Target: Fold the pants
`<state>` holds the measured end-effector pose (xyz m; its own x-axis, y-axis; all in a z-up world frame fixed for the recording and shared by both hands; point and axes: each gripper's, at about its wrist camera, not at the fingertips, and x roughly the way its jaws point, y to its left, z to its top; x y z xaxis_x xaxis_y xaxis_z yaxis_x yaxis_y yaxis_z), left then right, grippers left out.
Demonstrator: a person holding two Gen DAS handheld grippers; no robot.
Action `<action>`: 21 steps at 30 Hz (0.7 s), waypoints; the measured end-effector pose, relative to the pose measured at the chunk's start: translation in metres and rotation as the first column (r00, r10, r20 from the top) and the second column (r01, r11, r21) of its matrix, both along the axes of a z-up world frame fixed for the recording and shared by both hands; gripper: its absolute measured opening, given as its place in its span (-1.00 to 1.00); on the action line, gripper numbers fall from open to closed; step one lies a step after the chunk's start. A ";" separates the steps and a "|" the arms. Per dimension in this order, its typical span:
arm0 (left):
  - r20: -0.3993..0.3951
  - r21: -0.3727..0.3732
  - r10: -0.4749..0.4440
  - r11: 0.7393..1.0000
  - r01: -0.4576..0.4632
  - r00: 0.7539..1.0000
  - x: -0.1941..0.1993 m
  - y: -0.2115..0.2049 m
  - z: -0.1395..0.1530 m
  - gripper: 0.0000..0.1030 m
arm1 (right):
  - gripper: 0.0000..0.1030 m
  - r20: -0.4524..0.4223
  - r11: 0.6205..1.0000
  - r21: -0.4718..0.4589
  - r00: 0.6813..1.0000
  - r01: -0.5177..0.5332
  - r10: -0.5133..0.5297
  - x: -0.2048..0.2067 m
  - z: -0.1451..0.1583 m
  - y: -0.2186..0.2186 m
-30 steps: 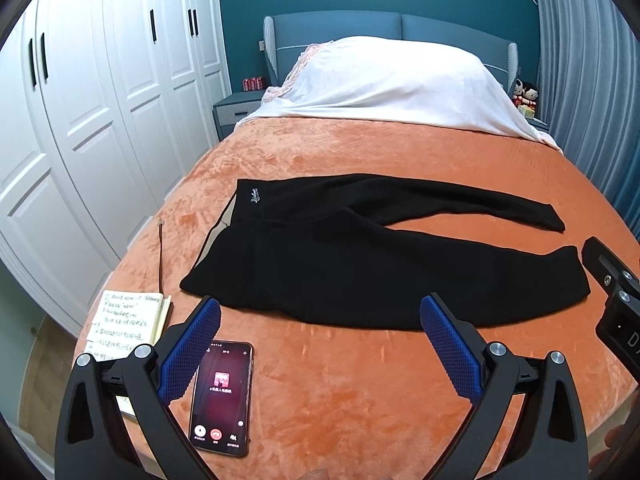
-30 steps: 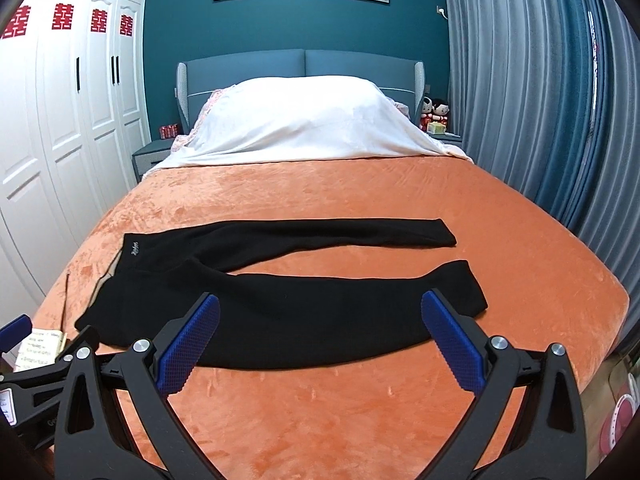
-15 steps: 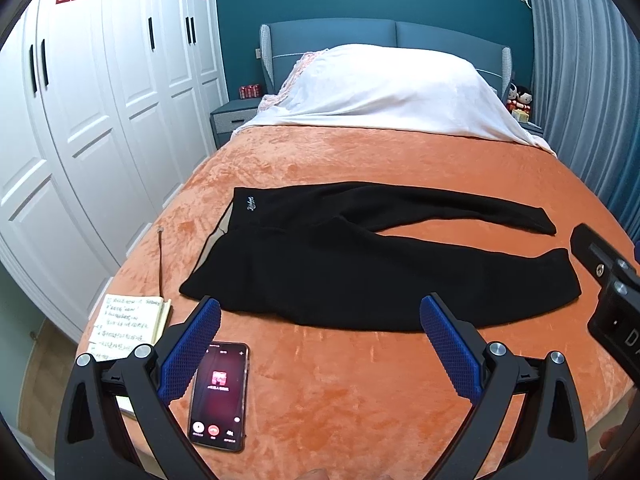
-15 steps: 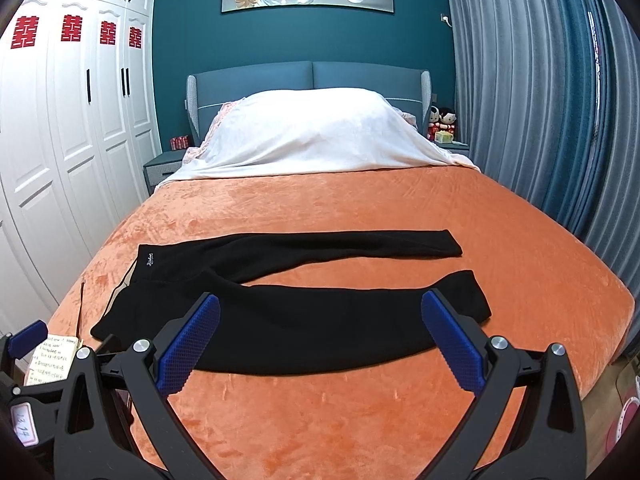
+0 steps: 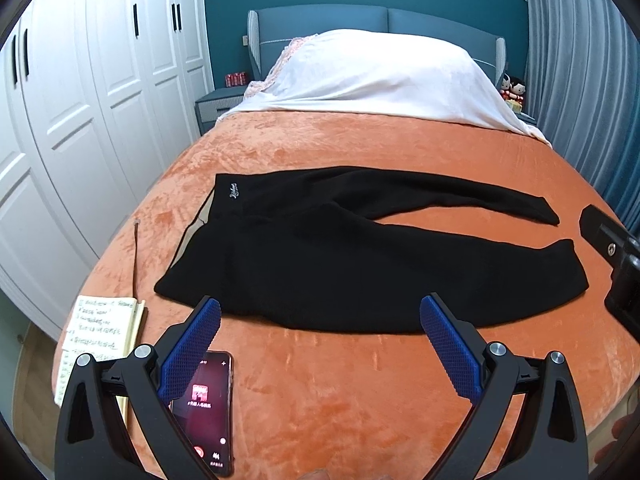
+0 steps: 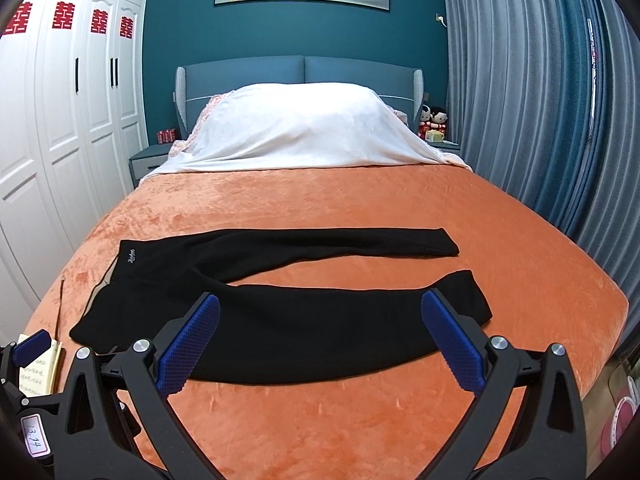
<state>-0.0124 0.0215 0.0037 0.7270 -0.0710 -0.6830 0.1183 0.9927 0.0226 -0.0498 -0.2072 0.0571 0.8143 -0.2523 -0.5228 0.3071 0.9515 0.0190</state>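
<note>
Black pants [image 5: 340,256] lie flat on the orange bedspread [image 5: 360,380], waistband to the left, both legs spread apart and pointing right. They also show in the right wrist view [image 6: 280,312]. My left gripper [image 5: 320,320] is open and empty, held above the near edge of the pants. My right gripper [image 6: 320,316] is open and empty, held above the near leg. Part of the right gripper shows at the right edge of the left wrist view [image 5: 616,256].
A phone [image 5: 208,404] with a lit screen and a notebook [image 5: 100,328] lie on the bed's near left corner. A thin cord [image 5: 136,256] lies left of the waistband. A white cover [image 6: 304,132] lies over the pillows at the headboard. White wardrobes stand left, curtains right.
Both grippers have tilted up and moved slightly forward, so the pants sit lower and closer in both views. The pants have not moved. Both grippers stay open.
</note>
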 end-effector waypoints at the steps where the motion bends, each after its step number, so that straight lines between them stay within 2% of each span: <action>1: -0.003 0.000 -0.007 1.000 0.007 1.000 0.004 0.001 -0.004 0.90 | 0.91 -0.001 1.000 -0.001 1.000 0.002 -0.002 0.004 -0.003 0.001; 12: -0.027 -0.009 -0.009 1.000 0.009 1.000 0.033 0.008 -0.028 0.90 | 0.91 -0.027 1.000 -0.004 1.000 0.003 -0.004 0.031 -0.027 0.010; 21: -0.035 -0.008 0.009 1.000 -0.010 0.999 0.038 0.010 -0.030 0.90 | 0.91 -0.036 1.000 0.010 0.999 -0.007 0.007 0.033 -0.032 0.009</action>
<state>0.0260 0.0314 -0.0260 0.7033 -0.0700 -0.7074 0.1094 0.9939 0.0104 -0.0164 -0.1978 0.0252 0.7965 -0.2416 -0.5542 0.3013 0.9534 0.0174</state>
